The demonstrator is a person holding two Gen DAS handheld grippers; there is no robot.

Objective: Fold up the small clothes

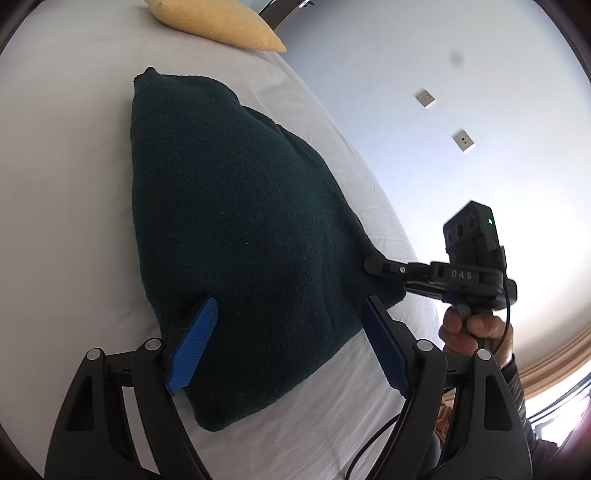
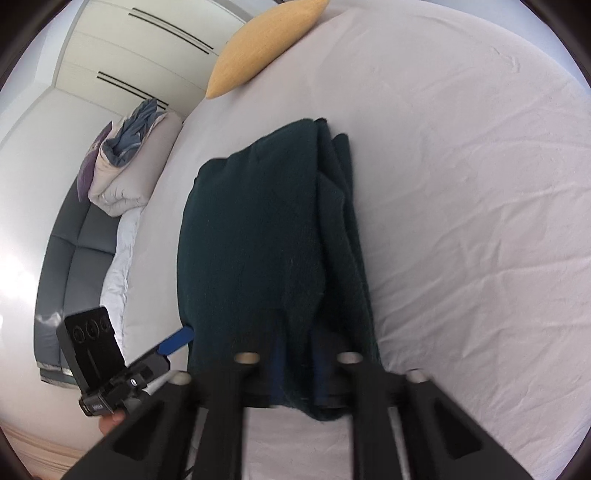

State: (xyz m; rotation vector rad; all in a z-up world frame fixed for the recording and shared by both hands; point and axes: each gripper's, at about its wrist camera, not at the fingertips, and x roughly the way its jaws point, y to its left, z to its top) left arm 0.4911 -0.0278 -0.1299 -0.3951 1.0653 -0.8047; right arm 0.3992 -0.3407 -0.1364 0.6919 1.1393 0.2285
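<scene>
A dark green knitted garment (image 1: 236, 229) lies folded on the white bed sheet (image 1: 66, 184); it also shows in the right wrist view (image 2: 258, 236). My left gripper (image 1: 291, 343) is open, its blue pads (image 1: 194, 343) spread over the garment's near edge, with no cloth held. My right gripper (image 1: 373, 267) is shut on the garment's right corner; in its own view (image 2: 295, 373) the cloth lies bunched between the fingers. The left gripper's blue pad (image 2: 177, 338) shows at the garment's left edge.
A yellow pillow (image 1: 218, 22) lies at the far end of the bed (image 2: 258, 48). A grey sofa (image 2: 70, 266) with a bundled duvet (image 2: 125, 170) stands left of the bed. A wall with two sockets (image 1: 424, 98) is to the right.
</scene>
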